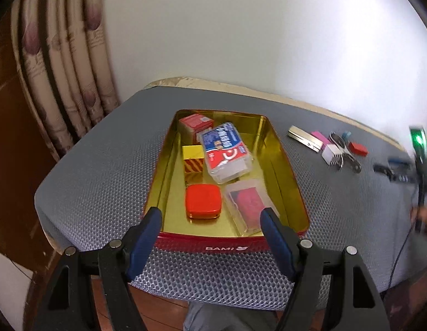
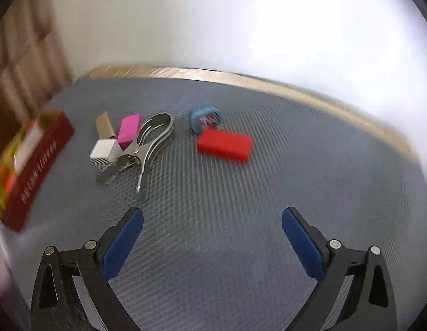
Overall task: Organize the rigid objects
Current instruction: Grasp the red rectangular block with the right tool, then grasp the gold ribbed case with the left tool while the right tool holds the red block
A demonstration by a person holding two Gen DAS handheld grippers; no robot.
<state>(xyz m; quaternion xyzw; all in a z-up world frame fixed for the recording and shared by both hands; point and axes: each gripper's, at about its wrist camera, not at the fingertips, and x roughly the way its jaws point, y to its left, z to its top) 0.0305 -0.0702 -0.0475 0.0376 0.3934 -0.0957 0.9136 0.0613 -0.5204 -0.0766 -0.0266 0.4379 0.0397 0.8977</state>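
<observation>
Both my left claw (image 1: 210,220) and right claw (image 2: 212,229) gape empty: five items sit in the gold-lined red tin (image 1: 279,149), while the red rectangular block (image 2: 224,144), steel clip (image 2: 150,140) and other small pieces wait on the grey mesh mat (image 2: 241,207).

Grey mesh-covered table (image 2: 241,193) carries red tin (image 1: 230,244), metal clip (image 2: 150,138), red block (image 2: 224,144), pink block (image 2: 128,129), blue ring (image 2: 203,118).

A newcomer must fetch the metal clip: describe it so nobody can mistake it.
Start at the red tin; loose items lie on the grey mat beside it. The metal clip touches the pink block and white block. It alone is shiny silver.
</observation>
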